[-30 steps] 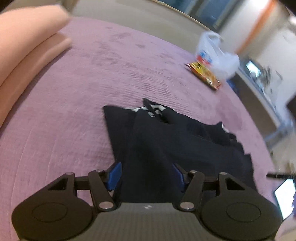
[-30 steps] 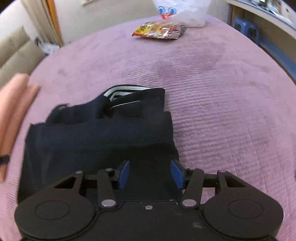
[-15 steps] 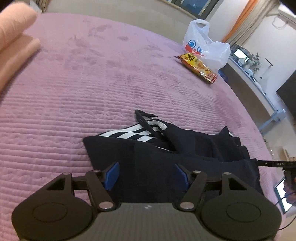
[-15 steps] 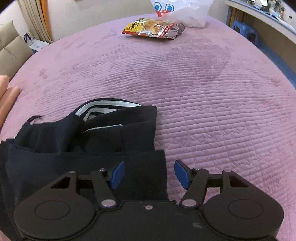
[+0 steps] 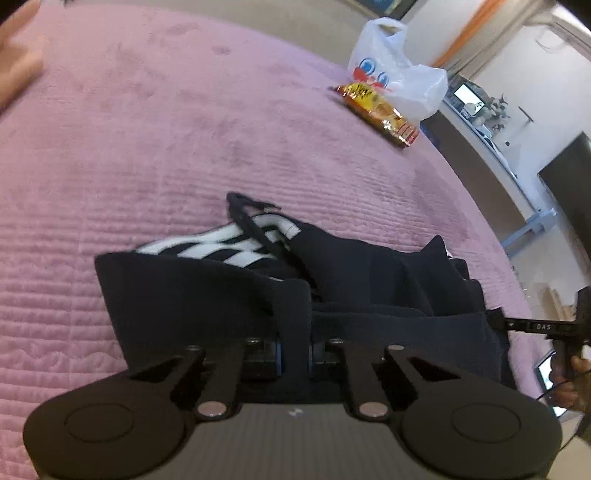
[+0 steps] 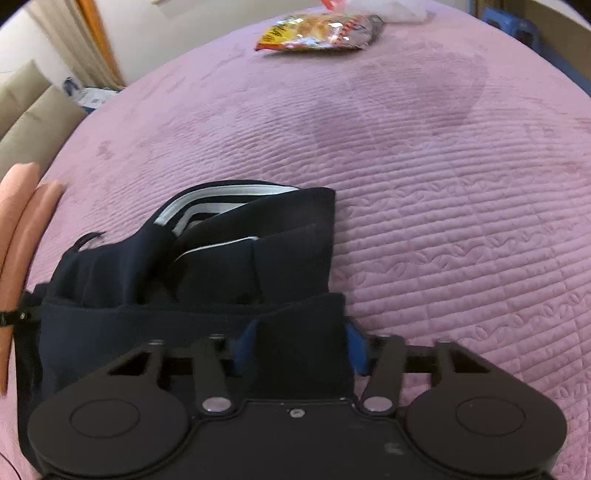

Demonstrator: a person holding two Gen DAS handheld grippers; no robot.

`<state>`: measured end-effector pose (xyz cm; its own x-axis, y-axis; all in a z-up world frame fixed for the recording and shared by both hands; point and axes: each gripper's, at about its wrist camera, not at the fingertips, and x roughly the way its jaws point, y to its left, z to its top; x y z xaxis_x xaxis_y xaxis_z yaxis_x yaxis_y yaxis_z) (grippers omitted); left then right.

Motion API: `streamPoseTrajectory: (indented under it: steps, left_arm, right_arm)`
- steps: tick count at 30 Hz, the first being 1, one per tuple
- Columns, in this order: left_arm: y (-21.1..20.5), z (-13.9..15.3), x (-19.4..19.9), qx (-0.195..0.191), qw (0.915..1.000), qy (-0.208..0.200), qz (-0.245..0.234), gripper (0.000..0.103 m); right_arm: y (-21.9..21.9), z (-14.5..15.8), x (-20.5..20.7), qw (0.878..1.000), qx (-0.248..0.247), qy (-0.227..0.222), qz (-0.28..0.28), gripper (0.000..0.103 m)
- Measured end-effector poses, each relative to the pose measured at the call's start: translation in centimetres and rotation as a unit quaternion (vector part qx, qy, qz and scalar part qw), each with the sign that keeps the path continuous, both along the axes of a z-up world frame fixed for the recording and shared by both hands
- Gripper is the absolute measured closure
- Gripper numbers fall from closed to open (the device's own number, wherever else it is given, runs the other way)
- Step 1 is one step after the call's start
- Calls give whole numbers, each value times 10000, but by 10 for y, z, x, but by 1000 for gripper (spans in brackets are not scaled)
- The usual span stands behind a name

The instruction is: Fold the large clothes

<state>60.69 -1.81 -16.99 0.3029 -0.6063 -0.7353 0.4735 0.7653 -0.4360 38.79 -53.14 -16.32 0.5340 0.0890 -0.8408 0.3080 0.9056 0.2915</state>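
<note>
A dark navy garment [image 5: 369, 280] with white stripes lies bunched on the pink quilted bedspread [image 5: 147, 147]. My left gripper [image 5: 294, 360] is shut on a pinched fold of the garment's near edge. In the right wrist view the same garment [image 6: 240, 266] lies in front, and my right gripper [image 6: 301, 349] has its blue pads either side of the garment's near right corner, with the jaws still apart around the cloth. The other gripper's tip [image 5: 546, 326] shows at the right edge of the left wrist view.
A yellow snack packet [image 6: 317, 27] and a white plastic bag [image 5: 391, 77] lie at the bed's far side. A folded peach blanket [image 6: 18, 229] lies along the left edge. A beige sofa [image 6: 33, 114] and a shelf [image 5: 495, 147] stand beyond the bed.
My left gripper has closed on the garment's near edge. My right gripper has narrowed around the near right corner and both have moved in close to the cloth.
</note>
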Motion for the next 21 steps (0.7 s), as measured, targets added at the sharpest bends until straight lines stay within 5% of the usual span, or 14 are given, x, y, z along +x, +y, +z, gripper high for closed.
streamPoseTrajectory:
  steps: [2,7,13,17,21]
  left_arm:
    - [3,10,-13,-22,9998,-202,37,94]
    - [17,54,-41,-438,9962,-688,306,95]
    - [25,116,-35,-696,9806,-1695,700,95]
    - [20,79,21,-379,9791,-1561,1244,95]
    - [-3,-3,60,447,9826,-905,1560,95]
  right_arm:
    - [8,6,-11,9993,-306,-191,127,90]
    - [32,46,-33,9927,-910,-698,363,92]
    - [60,131,-21,9605,-1966,-1875,609,94]
    - [47,128,39,9573,-1918,-2096,532,94]
    - [44,50,113,9721,-1927,-1208,566,94]
